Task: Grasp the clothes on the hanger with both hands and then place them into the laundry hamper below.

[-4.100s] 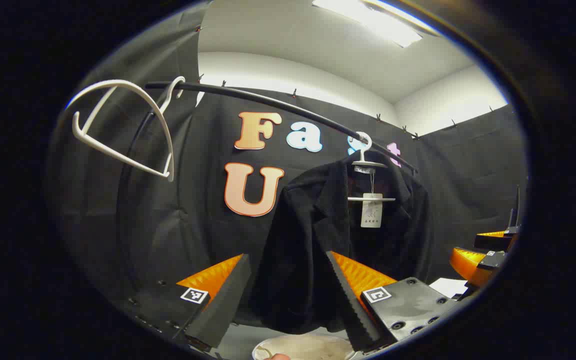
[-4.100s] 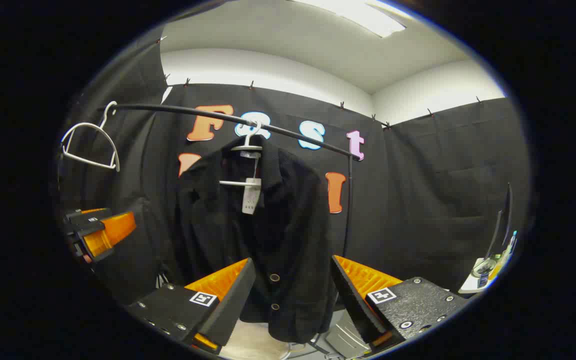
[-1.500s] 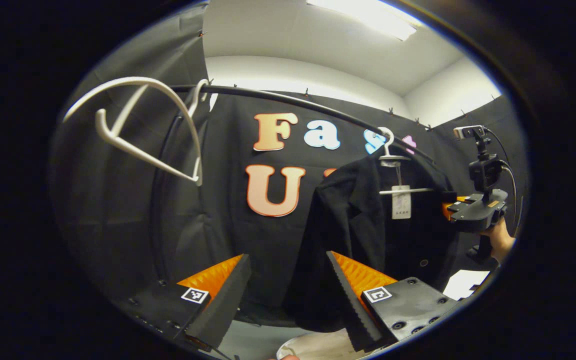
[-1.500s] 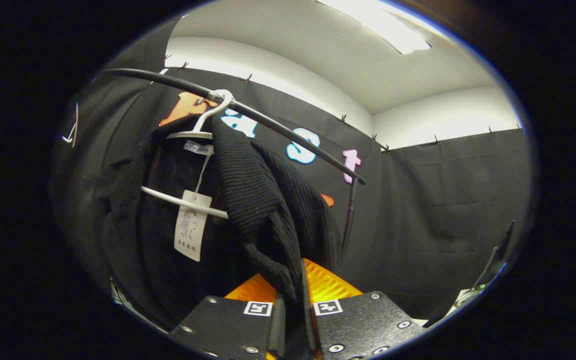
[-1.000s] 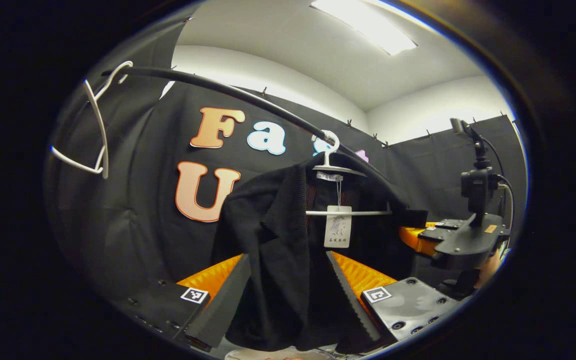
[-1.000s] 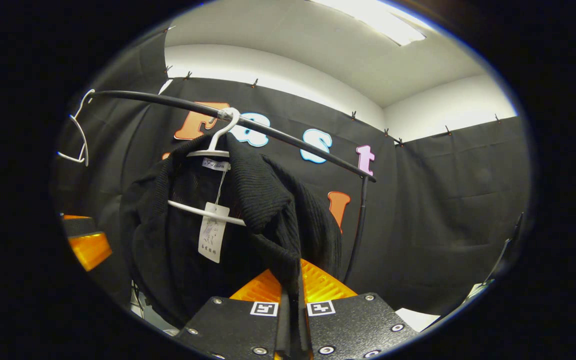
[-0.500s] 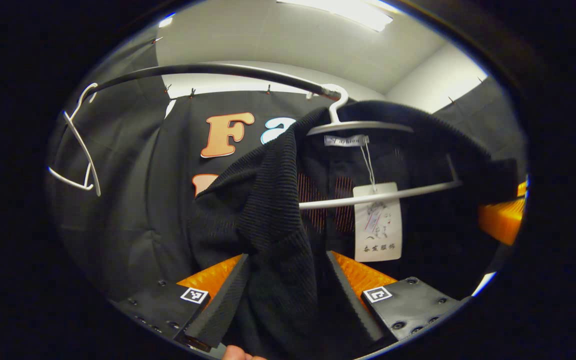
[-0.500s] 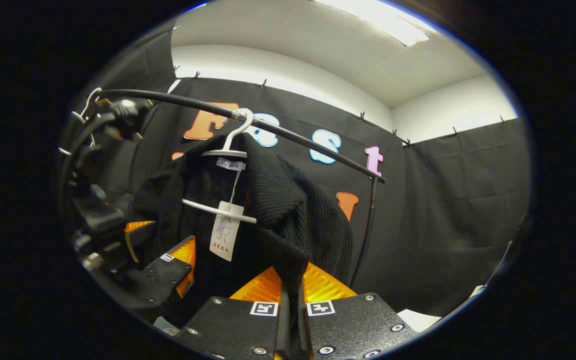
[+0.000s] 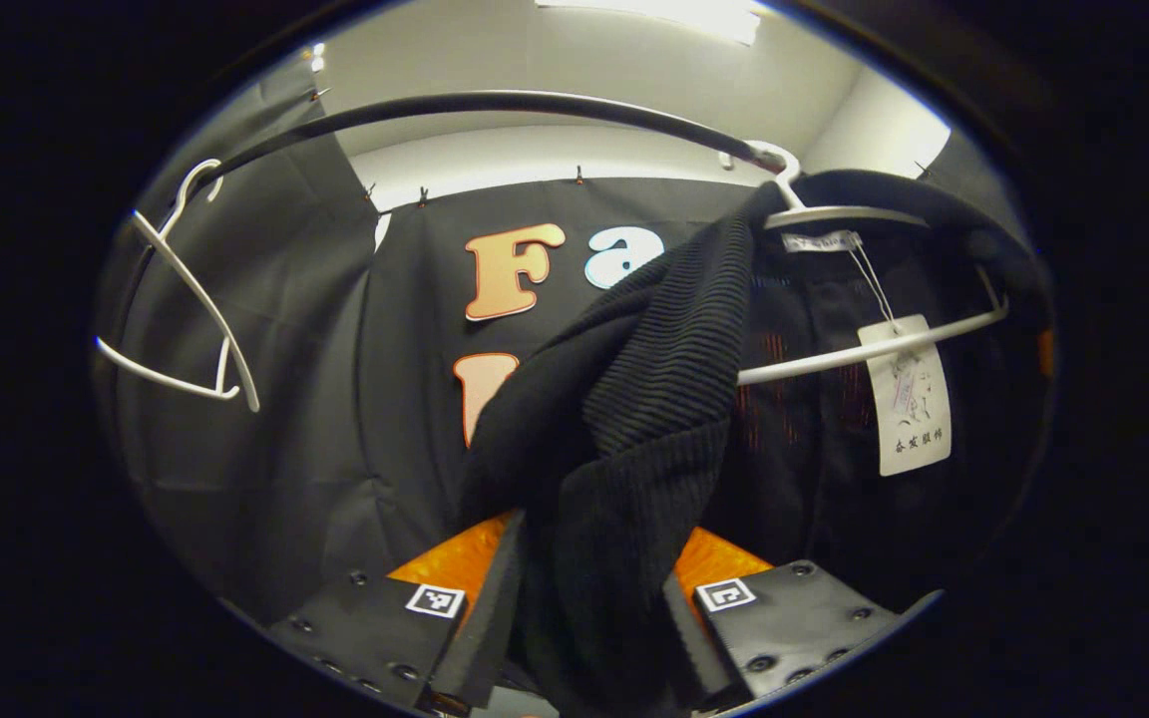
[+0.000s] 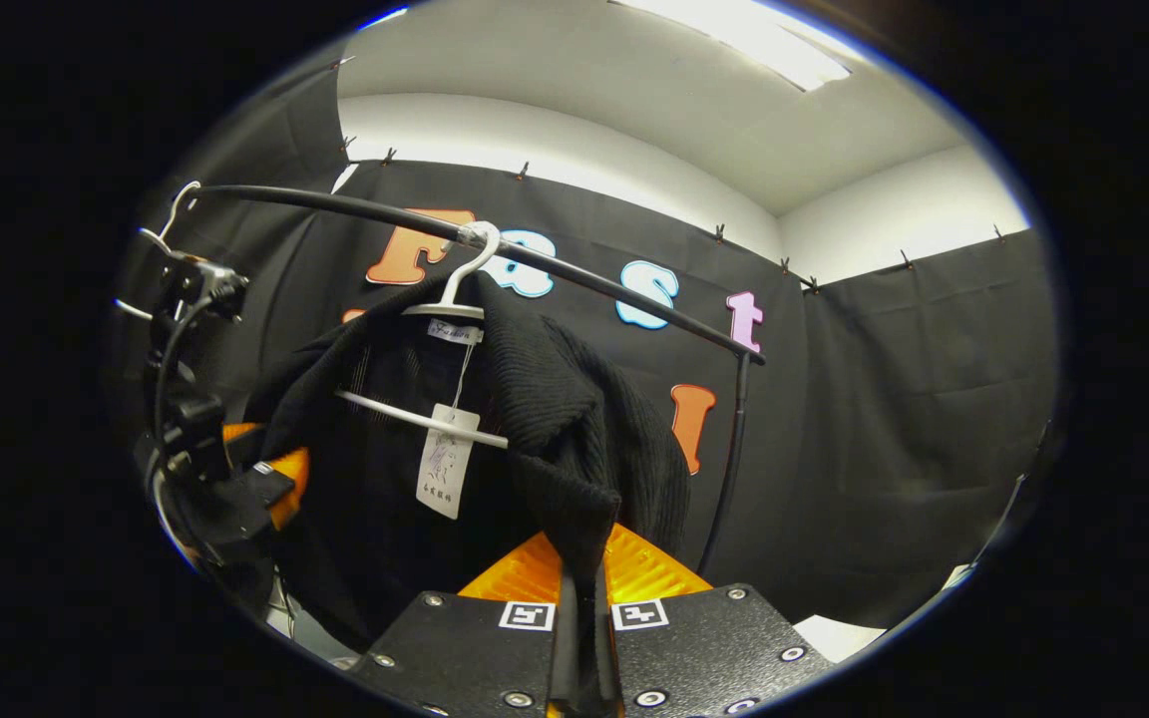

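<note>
Closed part-way with the left gripper round a thick fold of the black jacket, at the jacket's left front edge. Knit bunched between the two fingers, filling the gap and touching both. Cannot tell from the left gripper view whether truly squeezed or merely enclosed. Seen also in the right gripper view at the far left, tucked against the jacket's left side.

Clenched tight with the right gripper on the jacket's right front edge. Only a thin slit left between the jaws, with cloth pinched in it and drawn down from the shoulder.

Hanging yet on the white hanger, hooked over the black rail, with both shoulders draped on it and the front open. Dangling inside from the collar, over the hanger's lower bar, a paper tag. Farther left on the same rail, well apart, an empty white hanger.

Compared with half a second ago: narrowed markedly on the left, from wide open around loose cloth to snug against it. Brought nearer and farther left as well, with the hanger and tag now toward the right of the left gripper view. Unchanged on the right, the same pinch kept for over a second.
</note>
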### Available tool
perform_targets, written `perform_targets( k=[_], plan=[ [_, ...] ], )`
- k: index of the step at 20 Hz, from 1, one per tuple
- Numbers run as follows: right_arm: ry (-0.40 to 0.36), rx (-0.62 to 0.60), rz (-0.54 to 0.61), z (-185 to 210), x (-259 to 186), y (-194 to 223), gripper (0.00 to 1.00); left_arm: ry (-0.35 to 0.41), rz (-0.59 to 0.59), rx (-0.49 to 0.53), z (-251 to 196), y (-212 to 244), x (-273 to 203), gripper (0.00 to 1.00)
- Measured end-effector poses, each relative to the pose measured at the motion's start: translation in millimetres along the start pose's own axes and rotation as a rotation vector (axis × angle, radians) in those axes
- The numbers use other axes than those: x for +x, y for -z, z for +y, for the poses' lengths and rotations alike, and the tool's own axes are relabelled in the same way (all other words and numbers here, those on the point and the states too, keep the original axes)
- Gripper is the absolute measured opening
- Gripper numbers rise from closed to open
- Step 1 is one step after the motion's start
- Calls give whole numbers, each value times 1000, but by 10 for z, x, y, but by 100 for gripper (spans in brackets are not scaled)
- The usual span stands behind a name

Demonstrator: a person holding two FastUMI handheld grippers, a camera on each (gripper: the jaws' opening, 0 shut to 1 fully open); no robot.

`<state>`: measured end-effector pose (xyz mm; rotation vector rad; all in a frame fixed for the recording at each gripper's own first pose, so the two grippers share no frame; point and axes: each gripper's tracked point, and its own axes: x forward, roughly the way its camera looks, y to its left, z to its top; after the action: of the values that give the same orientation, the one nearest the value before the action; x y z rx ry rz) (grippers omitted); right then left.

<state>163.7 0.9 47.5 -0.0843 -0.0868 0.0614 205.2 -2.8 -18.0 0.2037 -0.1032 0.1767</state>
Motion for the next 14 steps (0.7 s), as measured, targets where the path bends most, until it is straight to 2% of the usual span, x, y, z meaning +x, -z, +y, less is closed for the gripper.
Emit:
perform_targets(
  k=[4, 5, 8, 9, 12, 14],
  plan=[
    [-10, 6, -2, 5, -27, -11, 7, 39, -28, 14, 109, -150, -75, 36],
    [-10, 19, -18, -6, -47, -49, 7, 53, -20, 7, 98, -170, -100, 23],
    [8, 76, -97, -94, -180, -235, 7, 128, -1, -43, 29, -200, -181, 17],
    [15, 86, -114, -131, -204, -273, 7, 133, 2, -62, 51, -212, -215, 14],
    [6, 120, -100, -169, -221, -282, 6, 138, -63, -172, 171, -395, -309, 14],
    [6, 141, -105, -207, -259, -350, 6, 143, -101, -204, 242, -530, -334, 14]
  ],
)
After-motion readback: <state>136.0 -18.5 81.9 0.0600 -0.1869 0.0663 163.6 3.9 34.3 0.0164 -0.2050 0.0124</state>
